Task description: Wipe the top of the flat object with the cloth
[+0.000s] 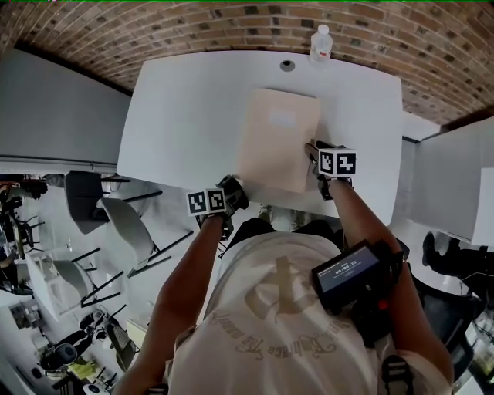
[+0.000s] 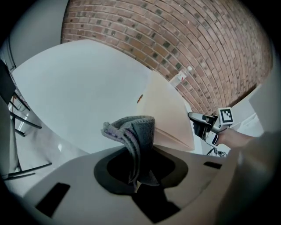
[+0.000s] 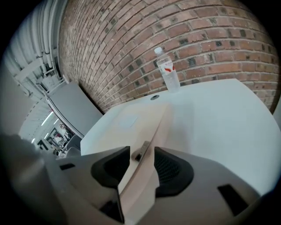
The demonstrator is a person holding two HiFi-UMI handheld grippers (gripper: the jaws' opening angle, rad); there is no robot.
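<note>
- Brick wall (image 1: 231, 23) runs behind a white bench (image 1: 185, 100). On it lies a pale board (image 1: 278, 139), its near end close to the bench's front edge.
- Left hand-held gripper (image 1: 234, 190) pinches a bunched grey cloth (image 2: 134, 132). It hangs off the bench's front edge, just short of the board's near-left corner, so no wiping has begun.
- Right hand-held gripper (image 1: 315, 148) has its jaws set wide on the board's near-right edge, and both pads look to be against it.
- That grip looks shallow to me. A firm push with the cloth could twist the board free and slide it off the front.
- Only a fold of the cloth is caught, so drag on the board might pull it out.
- A long stroke could reach the bottle (image 1: 321, 42) at the far edge and tip it.
</note>
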